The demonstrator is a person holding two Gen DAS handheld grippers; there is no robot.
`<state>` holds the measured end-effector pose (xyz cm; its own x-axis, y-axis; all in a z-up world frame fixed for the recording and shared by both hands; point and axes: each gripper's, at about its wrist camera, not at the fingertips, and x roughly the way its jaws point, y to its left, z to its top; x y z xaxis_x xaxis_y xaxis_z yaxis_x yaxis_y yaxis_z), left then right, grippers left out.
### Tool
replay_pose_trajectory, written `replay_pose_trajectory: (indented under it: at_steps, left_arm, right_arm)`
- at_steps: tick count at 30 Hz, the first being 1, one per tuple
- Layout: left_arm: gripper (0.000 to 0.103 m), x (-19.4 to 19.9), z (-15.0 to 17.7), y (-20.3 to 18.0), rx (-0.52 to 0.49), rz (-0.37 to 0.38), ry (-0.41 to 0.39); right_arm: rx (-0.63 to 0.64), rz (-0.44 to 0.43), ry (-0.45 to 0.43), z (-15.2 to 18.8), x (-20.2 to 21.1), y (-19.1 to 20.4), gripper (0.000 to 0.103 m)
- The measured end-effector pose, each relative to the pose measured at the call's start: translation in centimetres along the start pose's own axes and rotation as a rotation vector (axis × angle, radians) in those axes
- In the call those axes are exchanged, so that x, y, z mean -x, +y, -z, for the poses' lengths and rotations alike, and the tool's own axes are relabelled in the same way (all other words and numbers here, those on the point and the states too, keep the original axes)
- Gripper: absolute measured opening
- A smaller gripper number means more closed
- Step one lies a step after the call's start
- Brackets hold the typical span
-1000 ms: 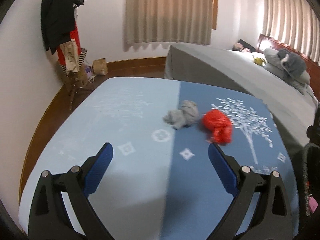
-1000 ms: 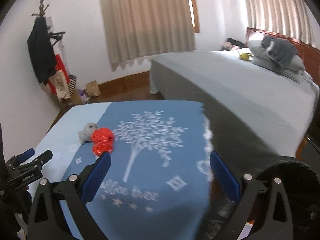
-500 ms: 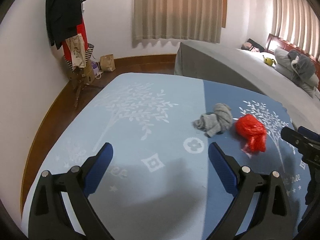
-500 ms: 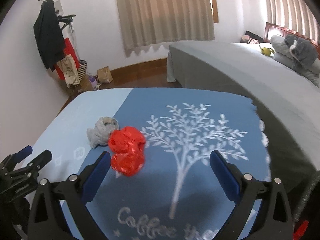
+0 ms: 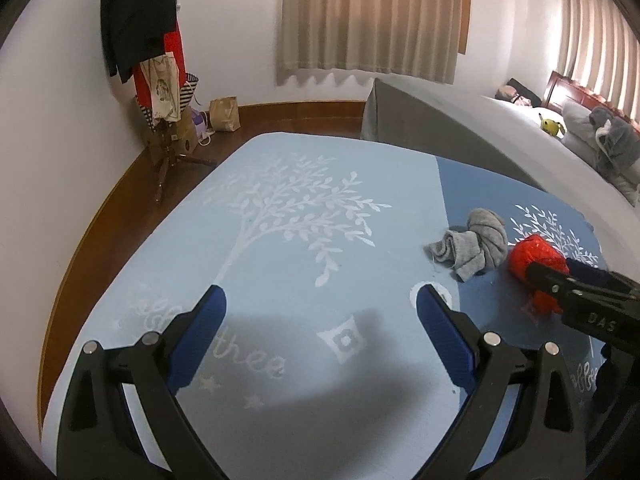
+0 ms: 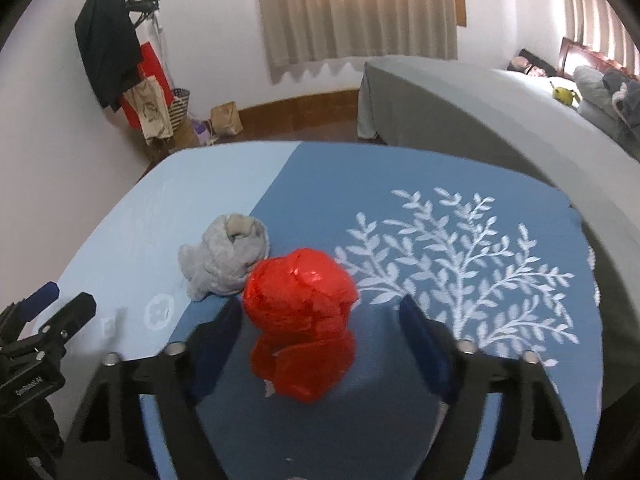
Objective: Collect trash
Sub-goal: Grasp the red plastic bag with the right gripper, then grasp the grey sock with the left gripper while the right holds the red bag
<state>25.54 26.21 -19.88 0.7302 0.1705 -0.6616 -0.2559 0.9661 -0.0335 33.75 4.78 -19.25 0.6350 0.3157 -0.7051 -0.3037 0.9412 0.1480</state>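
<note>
A crumpled red plastic wrapper (image 6: 300,300) lies on the blue tablecloth (image 6: 400,168), touching a balled grey cloth (image 6: 224,256) on its left. My right gripper (image 6: 320,332) straddles the wrapper, its jaws closing; the left pad is almost against the wrapper and the right pad stands clear of it. In the left wrist view the wrapper (image 5: 532,252) and grey cloth (image 5: 476,240) sit at the right, with the right gripper (image 5: 554,270) around the wrapper. My left gripper (image 5: 320,320) hangs open over the light blue half of the cloth (image 5: 280,240), nothing between its fingers, and shows as well in the right wrist view, the left gripper (image 6: 68,296) at the left edge.
A grey-covered bed (image 6: 480,100) runs along the right, close to the table's far edge. A coat rack (image 5: 156,60) with hanging clothes and bags stands in the left corner, a paper bag (image 5: 226,114) on the wooden floor beside it.
My right gripper has come down and forward until the red wrapper sits between its fingers, and its jaws have narrowed. My left gripper has drifted left, away from the two objects.
</note>
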Motion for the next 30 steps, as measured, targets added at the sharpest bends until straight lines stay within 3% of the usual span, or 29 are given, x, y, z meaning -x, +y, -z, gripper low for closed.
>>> replay_pose_trajectory:
  at_steps: [2,7,21,30]
  left_arm:
    - [0.093,-0.1,-0.3,-0.1,-0.003,0.003,0.0]
    - [0.093,-0.3,-0.7,-0.8,-0.017,0.014,-0.008]
    - [0.093,-2.5,-2.9,-8.6,-0.082,0.141,-0.015]
    - [0.093,-6.2,-3.3,-11.4,-0.092,0.151,0.061]
  right_arm:
    - [0.011,-0.023,0.012,0.0,-0.2,0.2,0.051]
    - [0.014,-0.062,0.001,0.1,0.4,0.2,0.037]
    - [-0.056,0.008,-0.086,-1.6,3.6,-5.8,0.037]
    - [-0.065,0.019,-0.081,-1.2,3.3,-7.0,0.037]
